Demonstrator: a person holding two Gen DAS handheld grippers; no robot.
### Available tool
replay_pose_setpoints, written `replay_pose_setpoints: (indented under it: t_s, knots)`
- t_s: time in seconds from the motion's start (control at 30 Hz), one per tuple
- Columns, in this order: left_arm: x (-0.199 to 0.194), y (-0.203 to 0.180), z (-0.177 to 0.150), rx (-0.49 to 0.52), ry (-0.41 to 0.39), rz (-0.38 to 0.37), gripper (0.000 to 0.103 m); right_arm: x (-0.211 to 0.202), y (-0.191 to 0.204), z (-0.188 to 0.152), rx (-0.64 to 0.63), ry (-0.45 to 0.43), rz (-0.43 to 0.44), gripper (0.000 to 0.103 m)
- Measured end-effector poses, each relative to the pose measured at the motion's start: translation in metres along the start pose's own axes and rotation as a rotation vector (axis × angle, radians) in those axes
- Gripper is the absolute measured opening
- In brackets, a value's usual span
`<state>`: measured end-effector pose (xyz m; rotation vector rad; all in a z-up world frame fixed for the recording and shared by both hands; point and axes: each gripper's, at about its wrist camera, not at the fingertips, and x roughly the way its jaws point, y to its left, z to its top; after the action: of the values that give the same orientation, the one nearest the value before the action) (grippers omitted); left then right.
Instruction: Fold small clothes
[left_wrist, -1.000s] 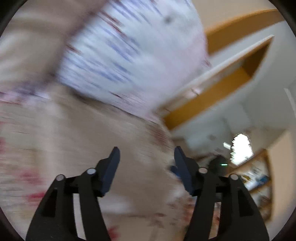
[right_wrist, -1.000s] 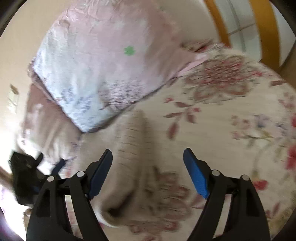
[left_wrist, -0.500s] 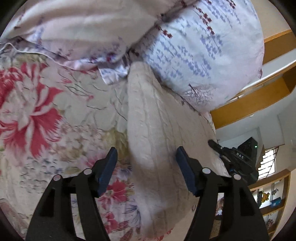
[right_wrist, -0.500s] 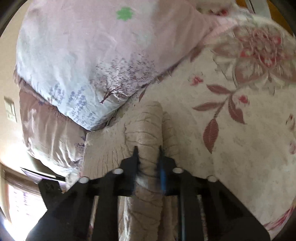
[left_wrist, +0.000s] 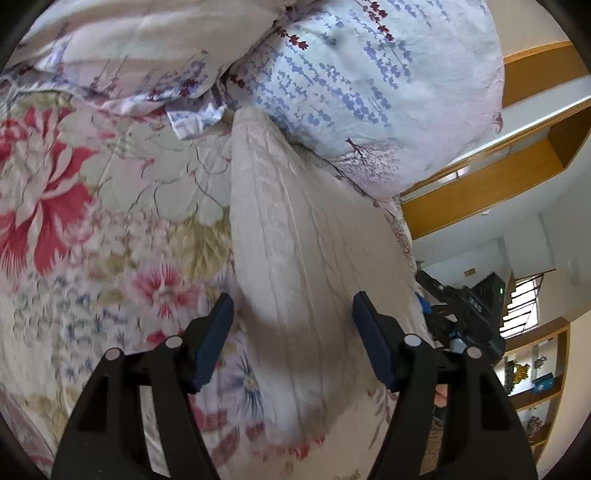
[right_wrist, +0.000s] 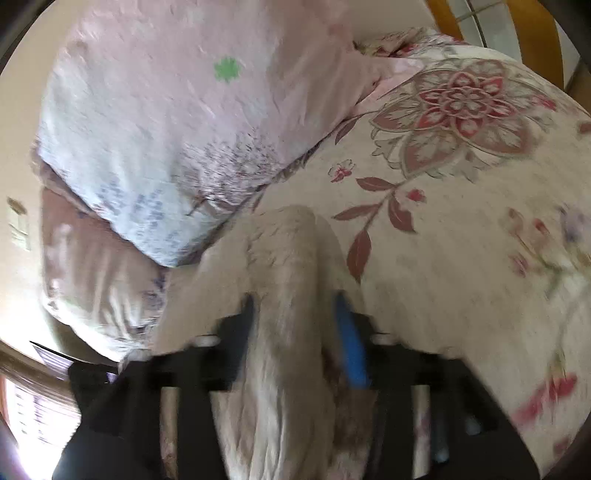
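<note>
two grippers work one cream knit garment (left_wrist: 295, 236) that lies flat on the floral bedspread (left_wrist: 85, 206). all places below are given relative to that garment.

left side: the left gripper (left_wrist: 291, 314) hovers over the near end of the garment with its jaws apart. the cloth runs between them, and neither pad shows contact. the left pad stands over the garment's left edge, the right pad over its middle. the garment's long axis runs straight away from this gripper, narrowing to a tip that ends just beside the blue-patterned pillow (left_wrist: 369, 81).

right side: the right gripper (right_wrist: 295, 321) sits at the garment's right-hand part, where a raised ridge of the knit (right_wrist: 288, 295) passes between its jaws. these jaws have just been opening from a tight pinch. motion blur hides whether the pads touch the ridge, so a grip cannot be confirmed.

judgement: the coming move turns on the long axis. both grippers stand at the near end, facing along it, so a fold would carry the near end forward toward the pillow. the left gripper is the better placed, being centred over flat cloth with room to close.
</note>
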<state>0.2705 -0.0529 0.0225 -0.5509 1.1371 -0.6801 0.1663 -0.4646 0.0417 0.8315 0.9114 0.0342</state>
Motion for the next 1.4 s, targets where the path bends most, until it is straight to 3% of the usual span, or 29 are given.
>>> replay_pose_setpoints:
  t_s: [0.3,0.47,0.5,0.6,0.67,0.8,0.9,1.03,1.23,1.27,1.33,1.4]
  knots:
    - [-0.012,-0.005,-0.027,0.018,0.018,0.01,0.058,-0.021,-0.002,-0.051,-0.044,0.055,0.045,0.048]
    - [-0.01,-0.004,-0.034,0.01,0.02,0.012,0.048,-0.02,0.009,-0.063,-0.12,0.038,0.005,0.024]
    - [-0.011,-0.004,-0.035,0.013,0.02,0.014,0.046,-0.022,0.01,-0.063,-0.132,0.026,0.009,0.01]
    - [-0.012,-0.005,-0.036,0.014,0.013,0.007,0.034,-0.041,0.022,-0.064,-0.181,-0.074,0.031,0.009]
    - [-0.016,-0.005,-0.039,0.019,0.01,-0.006,0.02,-0.049,0.026,-0.064,-0.208,-0.119,0.012,0.009]
    - [-0.02,-0.007,-0.045,0.05,0.003,0.004,0.014,-0.033,0.011,-0.063,-0.188,-0.077,-0.066,0.009]
    - [-0.02,-0.012,-0.047,0.09,-0.006,0.032,0.015,-0.021,-0.003,-0.069,-0.166,-0.05,-0.117,0.009]
    - [-0.017,-0.023,-0.049,0.153,-0.022,0.078,0.025,-0.011,-0.016,-0.073,-0.144,-0.016,-0.149,0.009]
    - [-0.015,-0.036,-0.053,0.24,-0.058,0.194,0.051,-0.011,-0.017,-0.073,-0.142,-0.006,-0.157,0.011]
    - [-0.014,-0.039,-0.053,0.258,-0.063,0.217,0.053,-0.014,-0.018,-0.071,-0.131,-0.003,-0.149,0.013]
    - [-0.014,-0.042,-0.053,0.277,-0.067,0.239,0.062,-0.02,-0.018,-0.069,-0.107,-0.008,-0.146,0.033]
    - [-0.013,-0.045,-0.052,0.293,-0.068,0.268,0.065,-0.028,-0.019,-0.065,-0.086,-0.026,-0.136,0.04]
